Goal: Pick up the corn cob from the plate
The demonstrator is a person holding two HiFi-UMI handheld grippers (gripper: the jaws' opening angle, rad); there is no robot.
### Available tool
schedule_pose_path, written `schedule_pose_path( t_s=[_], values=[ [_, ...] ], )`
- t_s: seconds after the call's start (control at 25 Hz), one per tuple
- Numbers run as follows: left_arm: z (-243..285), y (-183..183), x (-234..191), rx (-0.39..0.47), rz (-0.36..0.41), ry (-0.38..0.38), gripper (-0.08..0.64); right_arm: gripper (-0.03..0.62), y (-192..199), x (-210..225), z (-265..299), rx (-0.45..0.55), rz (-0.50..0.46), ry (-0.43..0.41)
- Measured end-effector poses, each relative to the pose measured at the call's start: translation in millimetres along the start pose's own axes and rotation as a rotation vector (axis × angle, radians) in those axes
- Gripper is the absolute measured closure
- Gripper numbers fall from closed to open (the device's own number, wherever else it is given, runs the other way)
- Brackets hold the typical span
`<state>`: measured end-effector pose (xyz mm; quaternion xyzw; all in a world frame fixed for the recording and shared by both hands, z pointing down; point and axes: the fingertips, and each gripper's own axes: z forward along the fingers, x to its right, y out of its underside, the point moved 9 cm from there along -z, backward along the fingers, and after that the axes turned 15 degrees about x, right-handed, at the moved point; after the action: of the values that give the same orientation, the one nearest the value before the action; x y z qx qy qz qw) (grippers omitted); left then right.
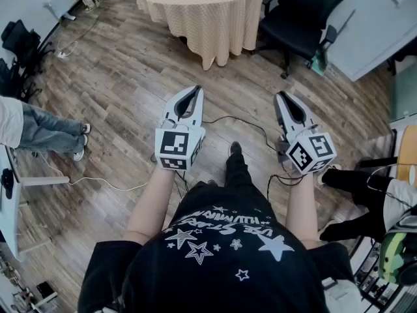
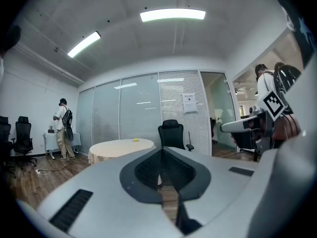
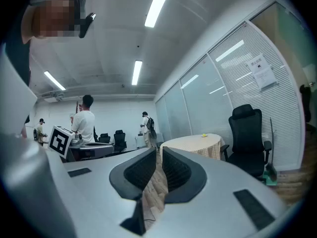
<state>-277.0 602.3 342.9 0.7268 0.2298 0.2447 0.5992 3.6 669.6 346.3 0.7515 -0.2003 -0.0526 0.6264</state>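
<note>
Wood-plank floor (image 1: pixel 130 77) fills the office under both tongs, which the person holds out level and side by side, well above it. The left tongs (image 1: pixel 195 90) are pressed together: in the left gripper view the two dark pads meet along their front edge with nothing between them, and only a sliver of floor shows through the hollow behind the tips. The right tongs (image 1: pixel 281 95) are pressed together too and hold nothing.

Straight ahead of both tips, well apart from them, stands a round table (image 1: pixel 202 5) under a cream cloth that hangs close to the floor. On its top lies a small yellow thing (image 2: pixel 135 139), far beyond the tips of both tongs. It is too small to tell whether it is the corn cob or whether a plate lies under it. A black office chair (image 1: pixel 303 12) stands just beside the table, ahead of the right tongs and a little to their right.

Beyond the table a glass wall (image 2: pixel 143 113) with blinds runs across, with a sheet of paper (image 2: pixel 189 103) fixed to it. Far ahead and to the left of the left tongs, a person with a backpack (image 2: pixel 62 128) stands facing away. A thin cable (image 1: pixel 247 126) trails over the floor below and between the two tongs.
</note>
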Motion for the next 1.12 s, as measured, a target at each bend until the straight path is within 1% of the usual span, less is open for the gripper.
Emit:
schedule_pose_path(
  t_s=[0.2,0.48,0.64,0.72,0.84,0.92,1.0,1.12],
  values=[
    [1,2,-9,0.0,-0.005,-0.008,0.551,0.537,4,-1,10,-0.016,0.007,0.001],
    [11,8,-23,-0.014,-0.021,-0.044,0.551,0.538,12,7,37,-0.051,0.017,-0.029],
    [18,21,-30,-0.032,-0.032,-0.051,0.551,0.537,21,14,48,-0.06,0.026,-0.024],
    [27,25,-34,-0.035,-0.044,-0.053,0.551,0.537,22,24,55,-0.043,0.05,-0.03],
    [49,26,-36,-0.01,-0.072,-0.027,0.551,0.537,19,48,68,0.01,0.12,-0.049],
    [66,28,-39,-0.003,-0.079,-0.018,0.551,0.537,19,67,77,0.006,0.115,-0.036],
    [84,32,-43,-0.012,-0.078,-0.029,0.551,0.537,21,84,89,-0.009,0.094,-0.031],
    [118,37,-45,-0.013,-0.077,-0.039,0.551,0.537,18,113,111,-0.013,0.09,-0.057]
  ],
)
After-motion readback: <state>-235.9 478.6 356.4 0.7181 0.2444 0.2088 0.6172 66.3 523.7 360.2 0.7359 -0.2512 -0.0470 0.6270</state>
